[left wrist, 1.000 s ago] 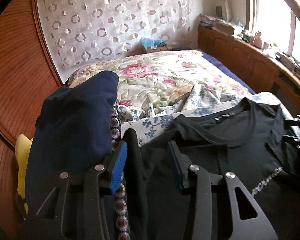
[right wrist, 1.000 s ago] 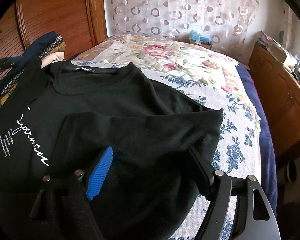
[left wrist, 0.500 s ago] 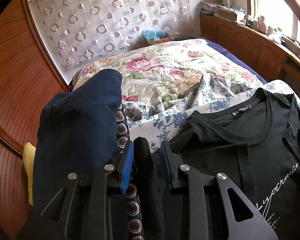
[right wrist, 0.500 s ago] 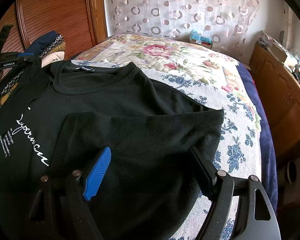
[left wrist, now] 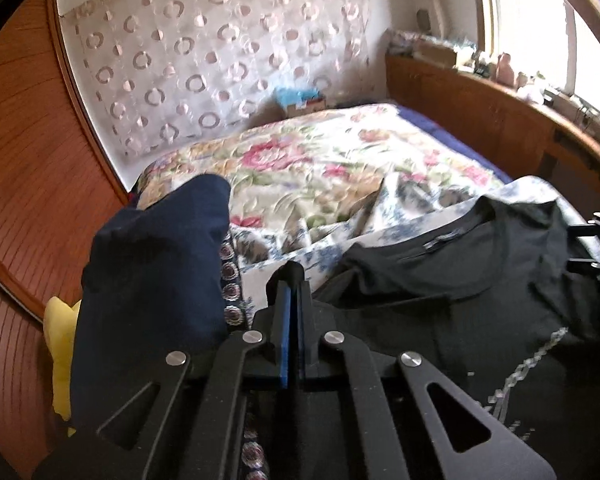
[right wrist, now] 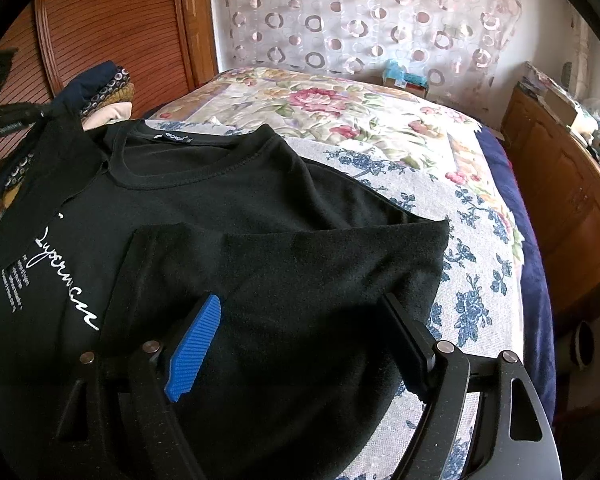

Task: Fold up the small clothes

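Black T-shirt (right wrist: 228, 200) lies spread at the near end of the bed (right wrist: 480, 216), right sleeve folded in. Left tool (left wrist: 291, 280) pressed together, apparently pinching the left sleeve edge, though blur hides the cloth. Right tool (right wrist: 300, 312) spread, hovering over the sleeve. Risk: a thin pinch slips, or the pull drags the shirt askew.

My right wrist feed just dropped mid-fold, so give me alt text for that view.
The open right gripper hovers over the folded-in sleeve of a black cotton T-shirt with white script lettering, spread on a blue-flowered white bedspread. At far left, the left gripper lifts the shirt's other sleeve beside a stack of folded clothes.
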Motion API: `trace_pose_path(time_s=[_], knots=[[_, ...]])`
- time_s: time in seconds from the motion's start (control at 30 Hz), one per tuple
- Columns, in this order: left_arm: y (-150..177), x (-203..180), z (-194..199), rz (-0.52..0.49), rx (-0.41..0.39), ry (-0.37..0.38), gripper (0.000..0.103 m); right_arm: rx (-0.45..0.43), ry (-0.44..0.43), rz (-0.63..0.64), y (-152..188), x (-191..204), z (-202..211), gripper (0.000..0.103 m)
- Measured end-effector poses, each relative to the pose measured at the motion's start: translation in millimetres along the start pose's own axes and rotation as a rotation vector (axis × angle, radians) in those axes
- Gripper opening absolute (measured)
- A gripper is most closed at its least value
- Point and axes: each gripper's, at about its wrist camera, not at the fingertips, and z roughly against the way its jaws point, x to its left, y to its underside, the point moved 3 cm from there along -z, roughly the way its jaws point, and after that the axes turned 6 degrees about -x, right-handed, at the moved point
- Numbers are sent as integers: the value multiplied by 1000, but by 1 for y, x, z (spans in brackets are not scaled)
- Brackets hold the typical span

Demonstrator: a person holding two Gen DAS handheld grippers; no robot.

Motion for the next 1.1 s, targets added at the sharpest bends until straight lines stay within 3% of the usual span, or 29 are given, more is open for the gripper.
trace_pose_path(time_s=[0.17, 0.37, 0.63, 0.73, 0.8, 0.83, 0.93, 1.1], knots=[[3, -6, 16, 10, -34, 32, 3, -52, 61, -56, -12, -24, 10, 79], [7, -10, 21, 23, -47, 53, 3, -11, 87, -114, -15, -54, -6, 72], [15, -9, 28, 32, -51, 69, 3, 29, 102, -107, -27, -58, -25, 62], [20, -13, 35, 39, -56, 87, 3, 41, 69, -88, -32, -53, -23, 41], [25, -14, 39, 46, -55, 96, 3, 48, 57, -76, -33, -52, -24, 17], [28, -15, 42, 47, -56, 95, 3, 52, 51, -62, -34, -48, -24, 12], [32, -19, 52, 54, -67, 98, 3, 41, 76, -42, -37, -42, -19, 8], [39, -22, 75, 53, -91, 98, 3, -67, 71, -38, -45, -20, 14, 8]])
